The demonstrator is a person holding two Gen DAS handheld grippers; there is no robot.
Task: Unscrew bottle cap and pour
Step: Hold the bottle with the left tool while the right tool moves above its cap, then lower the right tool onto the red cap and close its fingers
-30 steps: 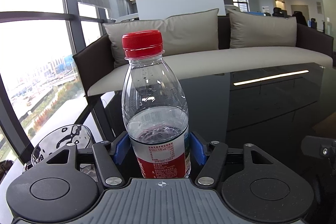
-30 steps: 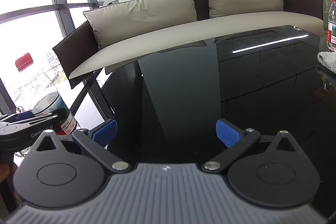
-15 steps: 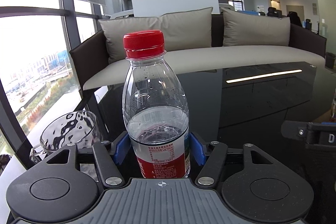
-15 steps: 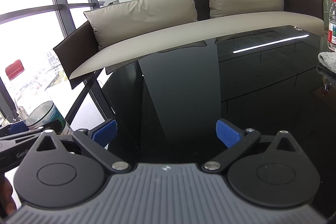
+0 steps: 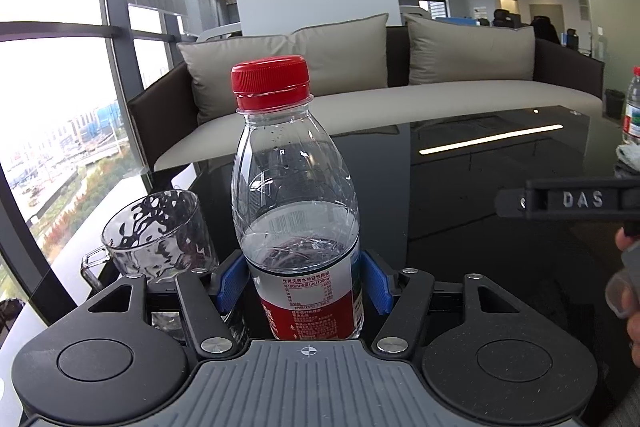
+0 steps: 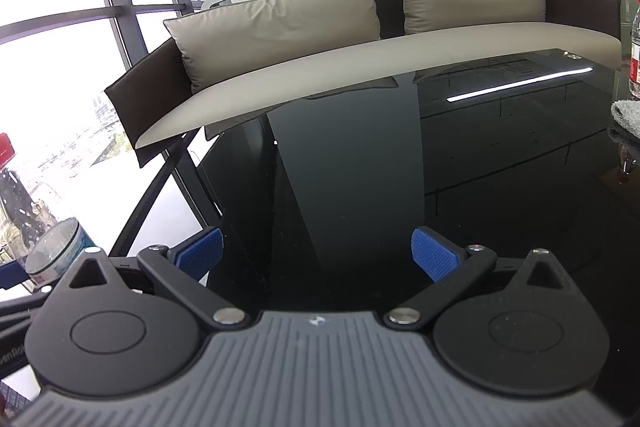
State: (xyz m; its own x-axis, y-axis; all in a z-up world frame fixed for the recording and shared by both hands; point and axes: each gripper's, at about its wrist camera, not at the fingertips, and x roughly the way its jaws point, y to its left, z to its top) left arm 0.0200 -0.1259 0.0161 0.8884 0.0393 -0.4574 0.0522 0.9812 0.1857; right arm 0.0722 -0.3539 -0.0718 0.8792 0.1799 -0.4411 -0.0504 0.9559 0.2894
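My left gripper (image 5: 302, 285) is shut on a clear plastic water bottle (image 5: 296, 207), its blue pads pressed on the red label. The bottle stands upright, about half full, with its red cap (image 5: 271, 79) on. An empty glass mug (image 5: 156, 233) stands just left of it. My right gripper (image 6: 316, 253) is open and empty over the black glass table (image 6: 400, 187); its side shows at the right of the left wrist view (image 5: 568, 201). The held bottle (image 6: 36, 227) appears at the far left edge of the right wrist view.
A second bottle with a red label (image 5: 632, 107) and a grey cloth (image 6: 626, 111) sit at the table's far right. A beige sofa (image 5: 400, 99) with cushions lies beyond the table. Large windows are on the left.
The left gripper with the bottle has shifted so the mug shows more fully and closer. The right gripper has come further into the left wrist view from the right.
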